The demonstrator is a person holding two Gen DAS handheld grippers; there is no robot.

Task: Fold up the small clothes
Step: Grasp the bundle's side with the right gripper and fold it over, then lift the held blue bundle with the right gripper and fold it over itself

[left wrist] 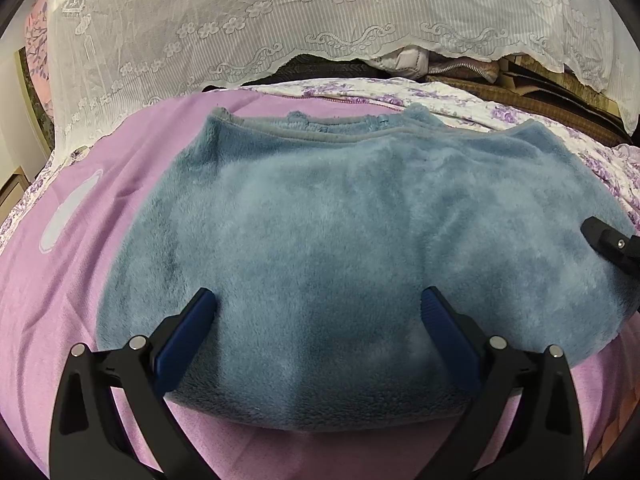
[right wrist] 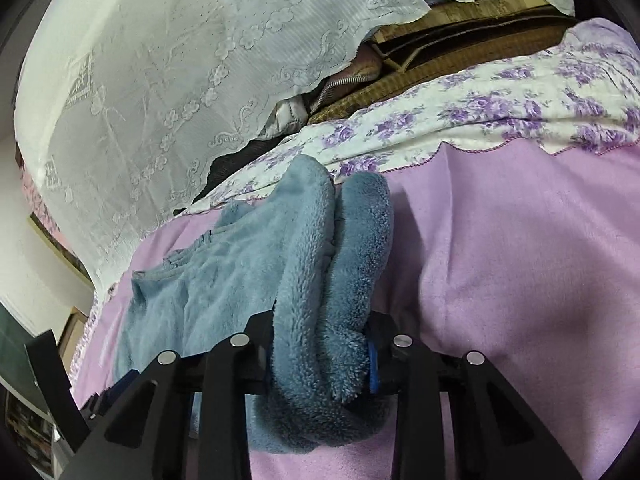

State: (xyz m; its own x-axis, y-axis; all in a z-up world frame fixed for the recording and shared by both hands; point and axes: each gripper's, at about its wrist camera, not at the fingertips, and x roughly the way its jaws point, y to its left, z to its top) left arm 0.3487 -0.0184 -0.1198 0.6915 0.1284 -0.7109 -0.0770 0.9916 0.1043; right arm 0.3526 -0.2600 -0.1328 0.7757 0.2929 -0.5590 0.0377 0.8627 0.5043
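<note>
A small blue fleece garment (left wrist: pixel 340 232) lies spread on the pink bedsheet (left wrist: pixel 60 300), its collar at the far side. My left gripper (left wrist: pixel 318 300) is open, its blue-padded fingers (left wrist: pixel 192 328) resting over the garment's near edge, holding nothing. My right gripper (right wrist: pixel 320 344) is shut on a bunched fold of the same blue fleece garment (right wrist: pixel 312 272) at its right edge, lifting it slightly off the sheet (right wrist: pixel 500 280). The right gripper's tip also shows at the right of the left wrist view (left wrist: pixel 608 240).
A white lace cloth (left wrist: pixel 240 20) hangs behind the bed. A floral purple quilt (right wrist: pixel 480 112) lies along the far side, with woven mats and cardboard (right wrist: pixel 440 52) behind it. A framed picture leans at the left (right wrist: pixel 56 240).
</note>
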